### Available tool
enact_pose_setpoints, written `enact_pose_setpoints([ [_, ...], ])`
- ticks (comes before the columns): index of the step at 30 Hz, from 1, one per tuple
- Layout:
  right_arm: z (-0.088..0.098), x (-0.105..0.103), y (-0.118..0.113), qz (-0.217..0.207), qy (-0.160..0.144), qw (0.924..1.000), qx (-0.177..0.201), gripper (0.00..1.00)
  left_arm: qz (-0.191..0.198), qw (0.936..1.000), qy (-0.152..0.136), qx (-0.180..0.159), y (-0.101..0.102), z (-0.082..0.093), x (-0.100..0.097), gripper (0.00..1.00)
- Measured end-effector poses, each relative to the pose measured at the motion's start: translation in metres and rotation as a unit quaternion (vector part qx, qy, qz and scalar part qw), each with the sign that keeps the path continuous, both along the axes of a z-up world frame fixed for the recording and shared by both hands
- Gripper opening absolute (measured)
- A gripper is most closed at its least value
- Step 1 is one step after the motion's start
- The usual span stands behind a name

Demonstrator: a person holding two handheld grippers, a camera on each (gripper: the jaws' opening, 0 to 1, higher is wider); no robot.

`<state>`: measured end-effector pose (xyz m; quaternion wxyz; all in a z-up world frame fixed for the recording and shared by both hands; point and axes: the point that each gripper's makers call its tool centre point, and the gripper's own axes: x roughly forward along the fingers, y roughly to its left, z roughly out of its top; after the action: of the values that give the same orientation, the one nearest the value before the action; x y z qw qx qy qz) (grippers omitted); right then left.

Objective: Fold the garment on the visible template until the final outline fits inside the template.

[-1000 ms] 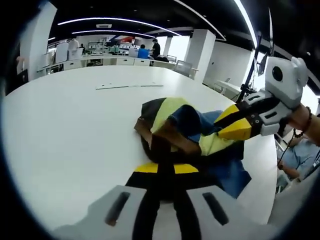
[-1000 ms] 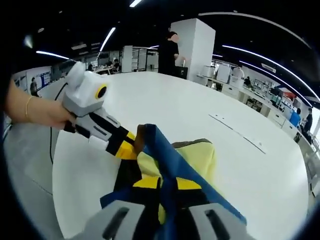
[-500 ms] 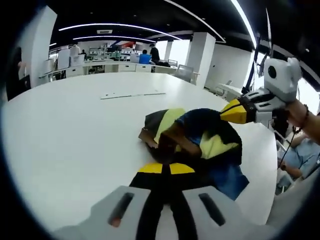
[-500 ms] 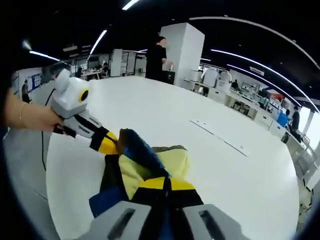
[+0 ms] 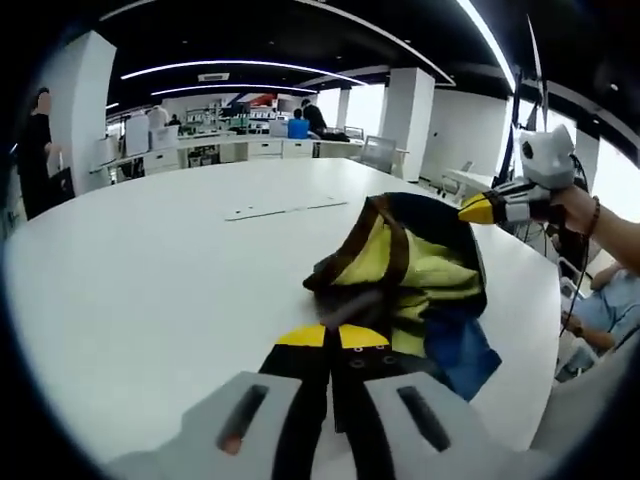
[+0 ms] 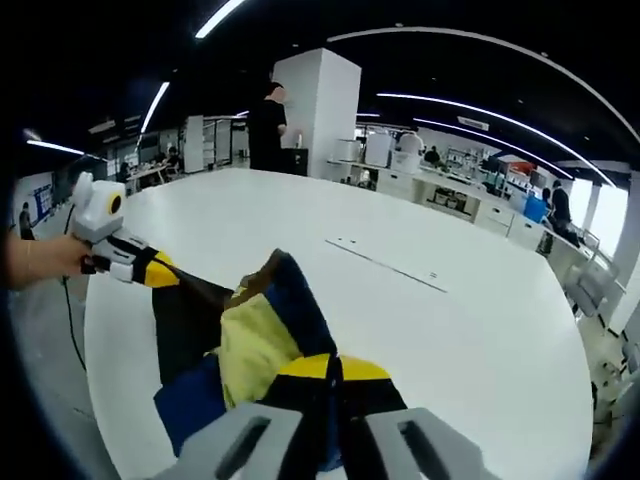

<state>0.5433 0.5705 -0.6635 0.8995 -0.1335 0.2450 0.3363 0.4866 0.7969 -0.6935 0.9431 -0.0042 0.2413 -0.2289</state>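
The garment (image 5: 415,270) is a bundle of yellow, black and blue cloth with brown trim, hanging stretched between both grippers over the white table (image 5: 150,290). My left gripper (image 5: 337,335) is shut on its near dark edge. My right gripper (image 5: 472,211), held by a hand, comes in from the right and pinches the far black edge. In the right gripper view, my right gripper (image 6: 337,366) is shut on the garment (image 6: 255,335), and my left gripper (image 6: 160,275) grips the black end at the left. A thin pale template line (image 5: 285,209) lies on the table beyond the cloth.
The template line (image 6: 385,265) crosses the middle of the table. The table's rounded edge (image 5: 545,330) runs close behind the garment, with a seated person (image 5: 600,310) past it. A person in black (image 6: 267,125) stands by a white column far off. Desks line the back.
The two grippers have drawn apart. The garment has risen off the table and opened from a crumpled heap into a stretched, hanging sheet. Both views have swung with the hands.
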Motion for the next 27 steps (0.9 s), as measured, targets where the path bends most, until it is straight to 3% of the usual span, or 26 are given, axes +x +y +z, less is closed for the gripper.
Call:
enact_pose_setpoints([
  [7, -0.014, 0.017, -0.031, -0.031, 0.017, 0.9992, -0.02, 0.0, 0.026, 0.9995, 0.012, 0.008, 0.022, -0.006, 0.001, 0.0],
  [19, -0.04, 0.046, -0.06, -0.071, 0.053, 0.9956, -0.031, 0.0, 0.077, 0.9965, 0.026, 0.022, 0.066, -0.012, 0.009, 0.0],
  [22, -0.046, 0.048, -0.062, -0.095, 0.09, 0.9914, 0.006, 0.0, 0.086, 0.9959, 0.026, 0.011, 0.072, -0.013, 0.011, 0.0],
  [27, -0.044, 0.058, -0.065, -0.106, 0.097, 0.9891, 0.031, 0.0, 0.113, 0.9927, 0.032, 0.028, 0.093, -0.022, 0.016, 0.0],
])
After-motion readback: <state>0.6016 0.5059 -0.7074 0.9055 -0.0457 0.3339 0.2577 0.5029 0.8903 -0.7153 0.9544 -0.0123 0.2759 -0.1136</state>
